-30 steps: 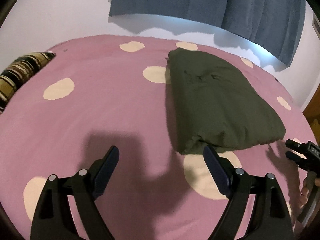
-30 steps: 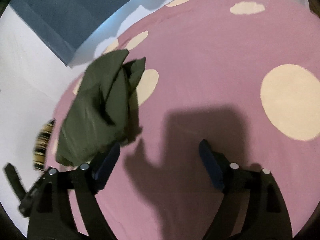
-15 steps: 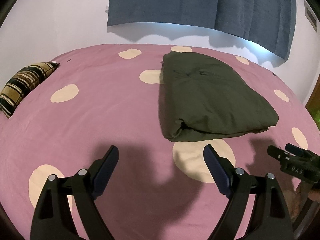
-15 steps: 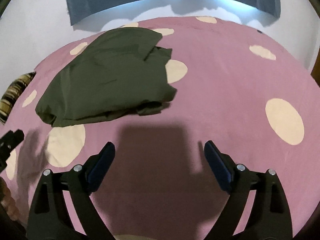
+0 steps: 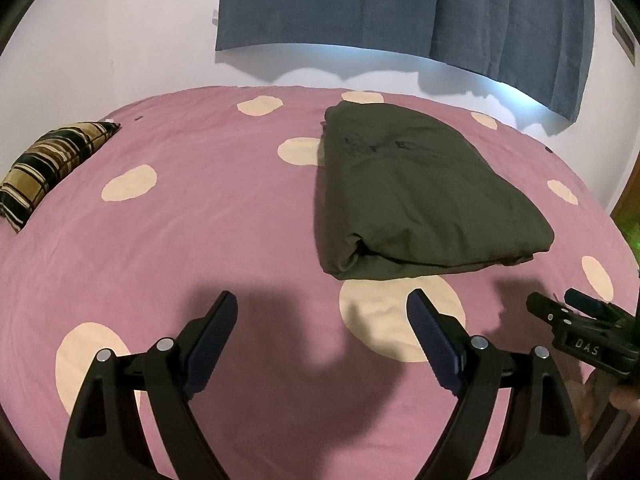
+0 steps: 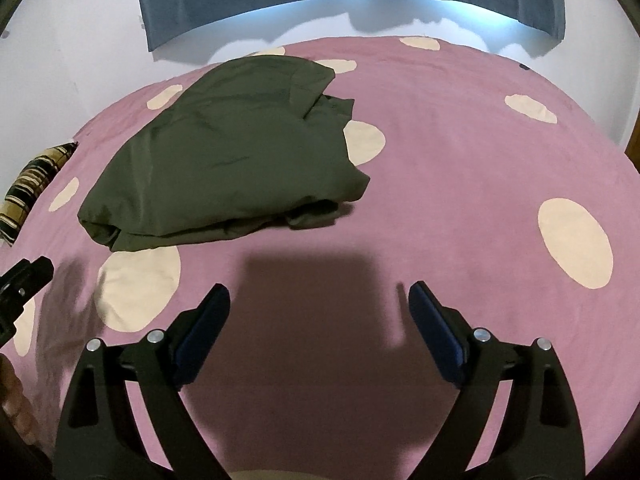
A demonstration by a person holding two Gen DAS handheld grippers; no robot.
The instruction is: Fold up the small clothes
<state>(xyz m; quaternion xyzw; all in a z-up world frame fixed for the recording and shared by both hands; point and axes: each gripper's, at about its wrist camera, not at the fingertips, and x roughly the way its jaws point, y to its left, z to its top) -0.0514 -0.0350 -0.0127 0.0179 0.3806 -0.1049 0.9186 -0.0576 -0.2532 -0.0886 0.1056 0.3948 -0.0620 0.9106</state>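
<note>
A dark olive garment (image 5: 416, 196) lies folded into a thick bundle on the pink bedsheet (image 5: 200, 216) with cream dots. In the right wrist view the garment (image 6: 236, 152) lies ahead and to the left, with a looser layered edge on its right side. My left gripper (image 5: 320, 304) is open and empty, short of the garment's near folded edge. My right gripper (image 6: 318, 294) is open and empty, short of the garment's near right corner. The right gripper's tip also shows at the right edge of the left wrist view (image 5: 580, 328).
A striped brown and black pillow (image 5: 48, 164) lies at the bed's left edge. A blue curtain (image 5: 400, 4) hangs on the white wall behind the bed. A wooden edge (image 5: 628, 208) shows at the far right.
Both grippers have pulled back and away from the garment, which now lies released on the bed. The right wrist view has swung level to face the bundle.
</note>
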